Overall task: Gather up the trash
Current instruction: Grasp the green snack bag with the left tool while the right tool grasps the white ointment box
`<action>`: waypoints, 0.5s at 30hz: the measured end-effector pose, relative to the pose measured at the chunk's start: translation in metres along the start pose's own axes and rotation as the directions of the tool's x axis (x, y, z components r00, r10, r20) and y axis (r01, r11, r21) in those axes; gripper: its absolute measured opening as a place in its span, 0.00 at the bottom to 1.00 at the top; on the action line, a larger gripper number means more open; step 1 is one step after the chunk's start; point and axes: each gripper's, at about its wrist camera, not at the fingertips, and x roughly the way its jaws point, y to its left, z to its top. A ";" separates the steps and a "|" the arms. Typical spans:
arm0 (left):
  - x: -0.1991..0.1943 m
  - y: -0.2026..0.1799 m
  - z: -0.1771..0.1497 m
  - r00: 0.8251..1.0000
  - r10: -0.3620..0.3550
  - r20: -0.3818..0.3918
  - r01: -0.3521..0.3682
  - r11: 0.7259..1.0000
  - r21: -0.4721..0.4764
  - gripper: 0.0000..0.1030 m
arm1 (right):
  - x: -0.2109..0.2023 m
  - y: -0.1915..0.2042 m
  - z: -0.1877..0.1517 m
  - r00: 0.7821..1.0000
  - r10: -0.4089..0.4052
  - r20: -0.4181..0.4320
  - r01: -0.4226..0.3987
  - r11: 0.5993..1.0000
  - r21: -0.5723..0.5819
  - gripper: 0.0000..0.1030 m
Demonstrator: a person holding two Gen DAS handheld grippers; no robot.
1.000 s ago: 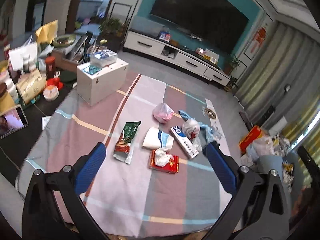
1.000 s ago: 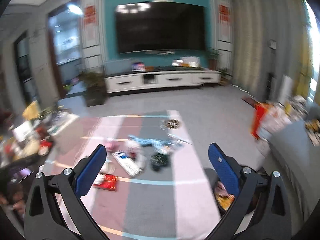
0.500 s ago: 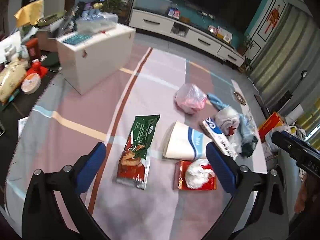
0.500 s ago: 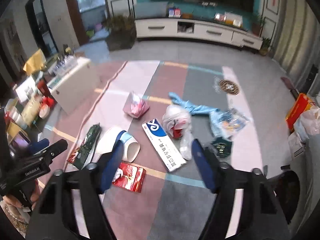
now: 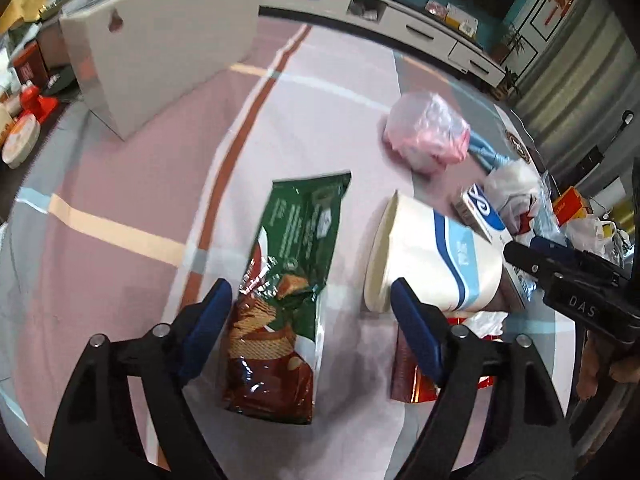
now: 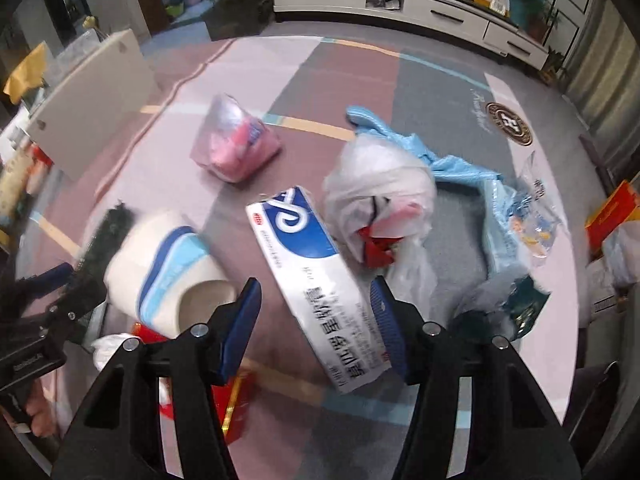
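Trash lies on a striped tablecloth (image 5: 132,168). My left gripper (image 5: 310,300) is open, its fingers either side of the lower part of a green and red wafer wrapper (image 5: 288,280). A white and blue paper cup (image 5: 432,256) lies on its side to the right, also in the right wrist view (image 6: 160,264). My right gripper (image 6: 316,308) is open, straddling a white and blue carton (image 6: 316,276). A pink bag (image 6: 236,148), a tied white bag (image 6: 380,196) and a red packet (image 5: 416,376) lie nearby.
A white box (image 5: 160,40) stands at the table's back left. Blue plastic wrap (image 6: 496,204) and a dark green wrapper (image 6: 520,304) lie at the right. Clutter (image 5: 24,112) sits beyond the left edge. A white TV cabinet (image 6: 400,12) stands behind.
Both grippers have dropped low toward the table. The left has closed in over the wafer wrapper, the right over the carton. The right jaws have narrowed.
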 end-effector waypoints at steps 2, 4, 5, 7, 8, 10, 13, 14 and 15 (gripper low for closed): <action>0.002 -0.001 -0.001 1.000 -0.009 -0.008 0.009 1.000 0.000 0.74 | 0.001 -0.001 -0.001 1.000 -0.013 -0.008 0.013 1.000 -0.018 0.56; 0.003 -0.002 -0.002 1.000 -0.011 -0.007 0.011 1.000 -0.001 0.72 | 0.002 -0.001 -0.003 1.000 -0.019 -0.002 0.019 1.000 -0.006 0.56; 0.003 -0.003 -0.004 1.000 -0.009 -0.004 0.009 1.000 0.004 0.72 | 0.003 -0.001 -0.003 1.000 -0.014 -0.011 0.013 1.000 -0.007 0.56; 0.004 -0.002 -0.005 1.000 0.006 -0.004 -0.005 1.000 0.016 0.67 | 0.005 0.001 -0.004 1.000 -0.023 -0.008 0.023 1.000 -0.020 0.56; 0.005 -0.002 -0.006 1.000 0.007 -0.008 -0.007 1.000 0.015 0.66 | 0.007 0.001 -0.004 0.999 -0.031 -0.005 0.031 0.999 -0.025 0.56; 0.006 0.001 -0.006 1.000 0.000 -0.013 0.000 1.000 -0.003 0.64 | 0.011 0.000 -0.006 0.999 -0.036 -0.010 0.036 0.999 -0.023 0.56; 0.005 0.002 -0.007 1.000 0.011 0.003 -0.011 1.000 -0.010 0.54 | 0.019 -0.007 -0.009 1.000 -0.019 -0.017 0.019 1.000 0.006 0.56; 0.004 0.002 -0.008 1.000 0.024 0.012 -0.024 1.000 -0.008 0.52 | 0.021 -0.010 -0.012 1.000 0.008 -0.001 -0.008 1.000 0.027 0.56; 0.005 0.002 -0.008 0.999 0.034 0.017 -0.033 0.999 -0.006 0.45 | 0.023 -0.013 -0.014 1.000 0.023 0.002 -0.023 0.999 0.044 0.56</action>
